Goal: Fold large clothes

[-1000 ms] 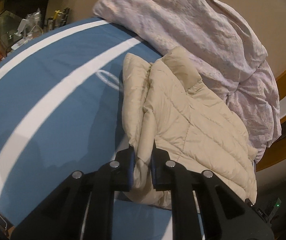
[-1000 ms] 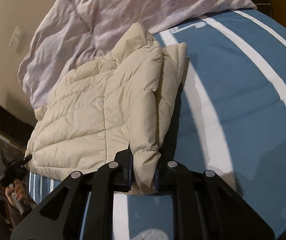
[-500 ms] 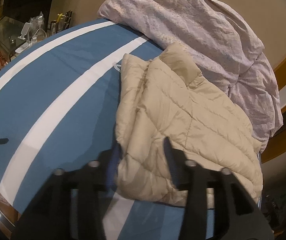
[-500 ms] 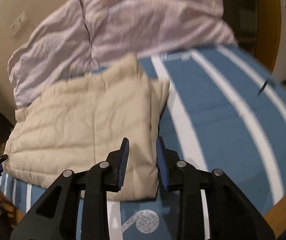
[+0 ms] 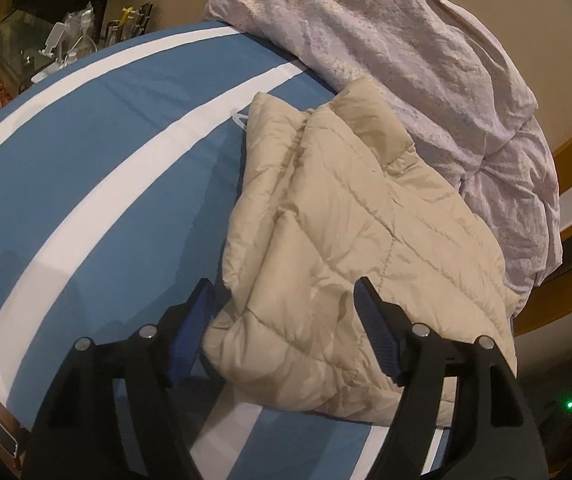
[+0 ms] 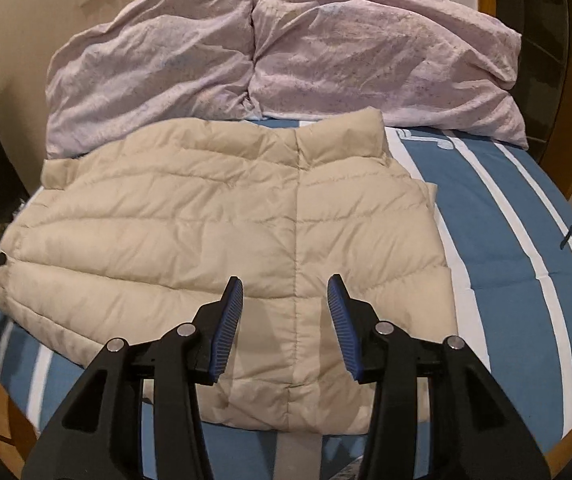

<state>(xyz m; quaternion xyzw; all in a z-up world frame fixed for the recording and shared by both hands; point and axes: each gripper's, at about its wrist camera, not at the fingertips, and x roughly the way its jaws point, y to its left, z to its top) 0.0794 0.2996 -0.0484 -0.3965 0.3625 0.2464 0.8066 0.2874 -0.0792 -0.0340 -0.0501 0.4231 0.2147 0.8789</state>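
A beige quilted puffer jacket (image 5: pixel 350 240) (image 6: pixel 222 240) lies folded on the blue bed sheet with white stripes (image 5: pixel 98 168) (image 6: pixel 526 248), its collar towards the crumpled duvet. My left gripper (image 5: pixel 284 300) hovers over the jacket's near corner. Its jaws are opening, and the padded fabric bulges between them without being pressed. My right gripper (image 6: pixel 286 292) hangs above the jacket's near hem, jaws opening, blue pads clear of the cloth.
A pale pink crumpled duvet (image 5: pixel 406 40) (image 6: pixel 278 60) is piled behind the jacket against the wall. A cluttered side table (image 5: pixel 46 52) stands past the bed's far left corner. The bed's wooden edge (image 6: pixel 10 412) runs close below. Blue sheet lies bare to the side.
Both grippers let go of the jacket's folded edge and their jaws spread. The right gripper swung round and now faces the jacket square on; the jacket lies flatter.
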